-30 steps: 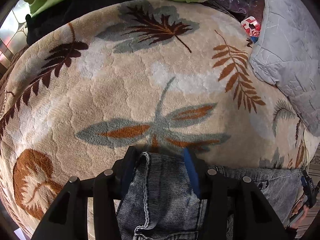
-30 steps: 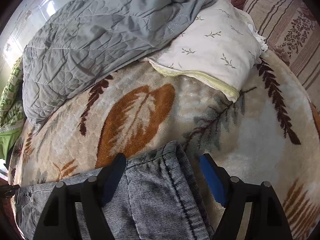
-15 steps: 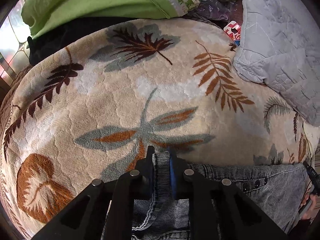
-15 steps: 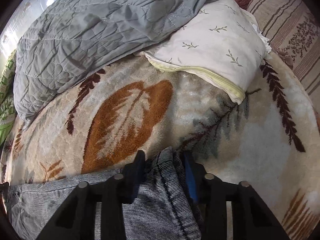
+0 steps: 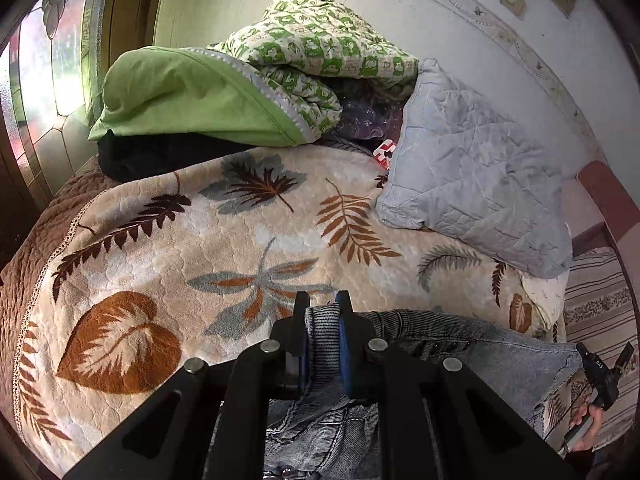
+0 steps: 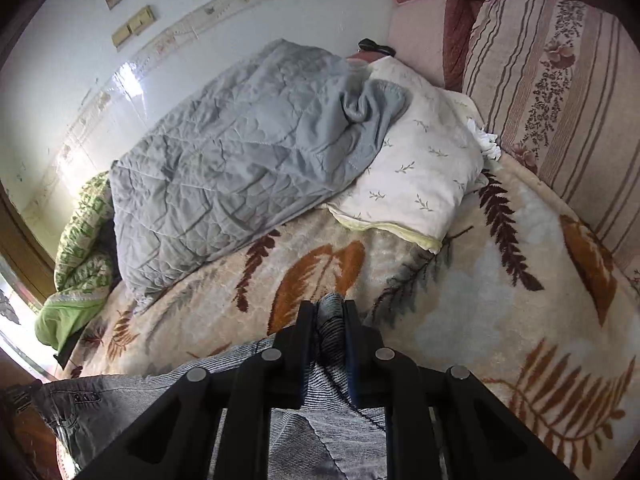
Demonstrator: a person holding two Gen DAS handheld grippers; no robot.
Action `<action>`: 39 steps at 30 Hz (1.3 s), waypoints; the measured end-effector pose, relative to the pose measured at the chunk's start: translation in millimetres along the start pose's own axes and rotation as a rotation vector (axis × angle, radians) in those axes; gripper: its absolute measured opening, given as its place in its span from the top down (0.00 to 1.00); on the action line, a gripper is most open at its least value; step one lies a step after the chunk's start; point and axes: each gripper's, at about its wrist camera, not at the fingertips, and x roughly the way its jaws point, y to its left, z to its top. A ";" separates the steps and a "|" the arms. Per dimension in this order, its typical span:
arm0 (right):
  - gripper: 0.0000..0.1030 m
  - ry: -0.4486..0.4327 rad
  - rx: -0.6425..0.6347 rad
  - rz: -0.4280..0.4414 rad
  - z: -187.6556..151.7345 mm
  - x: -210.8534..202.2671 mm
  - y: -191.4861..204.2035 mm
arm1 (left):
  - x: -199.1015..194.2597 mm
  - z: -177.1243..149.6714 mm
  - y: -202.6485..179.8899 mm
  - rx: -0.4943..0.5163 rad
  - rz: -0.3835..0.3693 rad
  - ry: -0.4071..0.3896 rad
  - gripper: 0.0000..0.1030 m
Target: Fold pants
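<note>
Both grippers lifted, pants [image 5: 472,344] now pinched, grey ribbed denim

The pants [image 5: 472,344] are grey-blue ribbed denim with darker seams and small dark studs near one edge. They lie crumpled at the near edge of the bed. One bunched edge is raised at the left, another [image 6: 332,320] at the right, and the cloth between sags in loose folds. The rest trails down out of view.
</note>
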 end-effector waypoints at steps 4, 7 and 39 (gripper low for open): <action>0.86 -0.020 0.037 0.062 -20.3 -46.8 -15.1 | -49.8 -28.1 11.2 0.002 -0.048 -0.043 0.88; 0.86 -0.016 0.037 0.080 -44.5 -81.5 -32.4 | -77.9 -60.0 20.8 0.020 -0.062 -0.049 0.88; 0.25 0.249 0.036 0.049 -114.3 -103.4 -93.2 | -82.3 -185.1 30.1 0.137 0.118 0.121 0.86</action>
